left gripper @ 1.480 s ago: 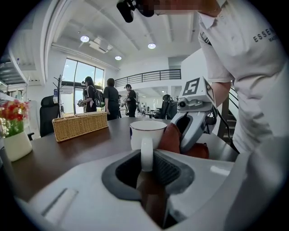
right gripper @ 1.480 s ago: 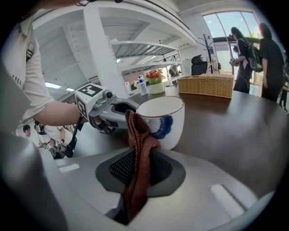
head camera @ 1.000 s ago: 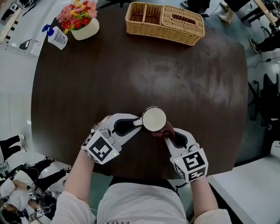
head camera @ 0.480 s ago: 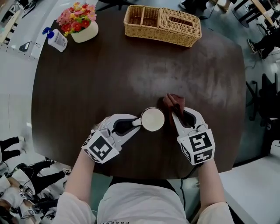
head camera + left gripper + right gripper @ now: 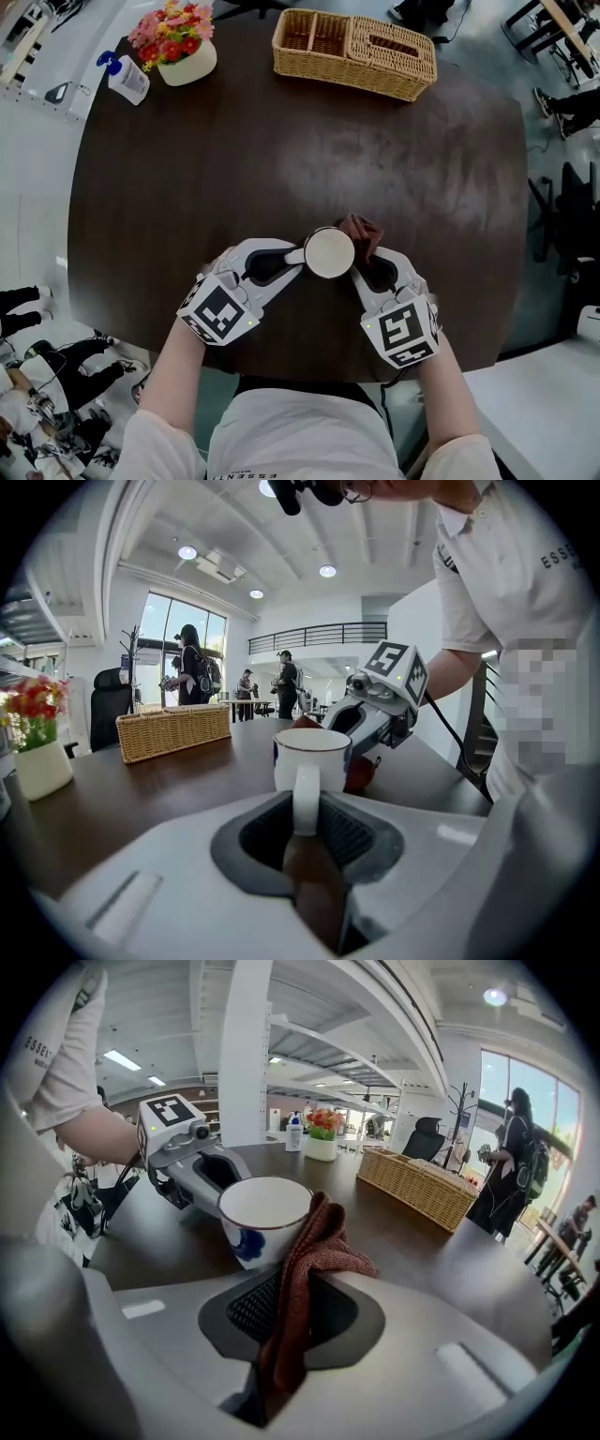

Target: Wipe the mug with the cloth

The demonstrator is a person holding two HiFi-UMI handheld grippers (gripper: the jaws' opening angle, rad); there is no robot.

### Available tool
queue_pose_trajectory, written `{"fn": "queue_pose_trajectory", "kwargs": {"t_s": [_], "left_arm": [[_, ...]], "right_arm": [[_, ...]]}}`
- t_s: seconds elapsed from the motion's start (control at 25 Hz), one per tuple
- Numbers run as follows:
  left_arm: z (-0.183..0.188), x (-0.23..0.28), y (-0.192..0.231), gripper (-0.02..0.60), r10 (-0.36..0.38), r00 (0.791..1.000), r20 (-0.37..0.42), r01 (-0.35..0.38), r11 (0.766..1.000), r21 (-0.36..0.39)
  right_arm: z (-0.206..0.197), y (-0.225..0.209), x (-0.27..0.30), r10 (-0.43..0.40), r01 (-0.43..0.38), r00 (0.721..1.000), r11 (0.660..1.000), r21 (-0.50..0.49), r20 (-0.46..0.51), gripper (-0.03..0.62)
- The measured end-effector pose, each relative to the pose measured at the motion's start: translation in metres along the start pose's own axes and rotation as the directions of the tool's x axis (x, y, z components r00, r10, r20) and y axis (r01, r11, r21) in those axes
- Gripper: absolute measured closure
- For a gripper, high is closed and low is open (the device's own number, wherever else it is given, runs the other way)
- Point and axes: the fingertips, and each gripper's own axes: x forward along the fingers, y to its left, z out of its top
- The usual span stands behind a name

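Note:
A white mug (image 5: 329, 252) with a blue mark stands on the dark round table (image 5: 187, 187) near its front edge. My left gripper (image 5: 292, 259) is shut on the mug's handle (image 5: 306, 797). The mug (image 5: 311, 757) stands upright just beyond the jaws. My right gripper (image 5: 361, 267) is shut on a reddish-brown cloth (image 5: 362, 234), pressed against the mug's right side. In the right gripper view the cloth (image 5: 307, 1265) drapes from the jaws and touches the mug (image 5: 263, 1218) at its rim.
A wicker basket (image 5: 354, 52) sits at the table's far edge. A white pot of flowers (image 5: 175, 42) and a small pump bottle (image 5: 124, 77) stand at the far left. People stand in the background by the windows.
My right gripper with the cloth has moved round the mug's right side, from the near side out to the far right, then back in against the mug. The left gripper stays on the handle.

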Motion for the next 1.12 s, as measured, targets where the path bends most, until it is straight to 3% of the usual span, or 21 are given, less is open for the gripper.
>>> {"fn": "queue_pose_trajectory", "kwargs": {"t_s": [0.24, 0.48, 0.72, 0.96, 1.12], "left_arm": [[0.000, -0.001, 0.003, 0.505, 0.013, 1.000, -0.006, -0.013, 1.000, 0.012], [0.000, -0.001, 0.002, 0.505, 0.023, 1.000, -0.012, -0.023, 1.000, 0.018], [-0.002, -0.001, -0.002, 0.506, -0.024, 1.000, -0.009, 0.025, 0.998, 0.053], [-0.004, -0.003, -0.007, 0.506, -0.138, 0.989, -0.048, 0.143, 0.982, 0.123], [-0.004, -0.003, -0.001, 0.506, -0.193, 0.979, -0.071, 0.202, 0.968, 0.148]], "right_arm": [[-0.005, 0.014, -0.005, 0.051, -0.051, 0.999, 0.999, 0.009, -0.005, 0.511], [-0.013, 0.039, -0.011, 0.094, -0.093, 0.996, 0.990, 0.108, -0.003, 0.511], [-0.022, 0.047, -0.025, 0.144, -0.144, 0.990, 0.986, 0.084, 0.006, 0.511], [-0.010, -0.009, -0.023, 0.127, -0.127, 0.992, 0.990, -0.059, 0.003, 0.511], [0.021, -0.032, 0.003, 0.201, -0.189, 0.979, 0.961, -0.203, 0.041, 0.511]]}}
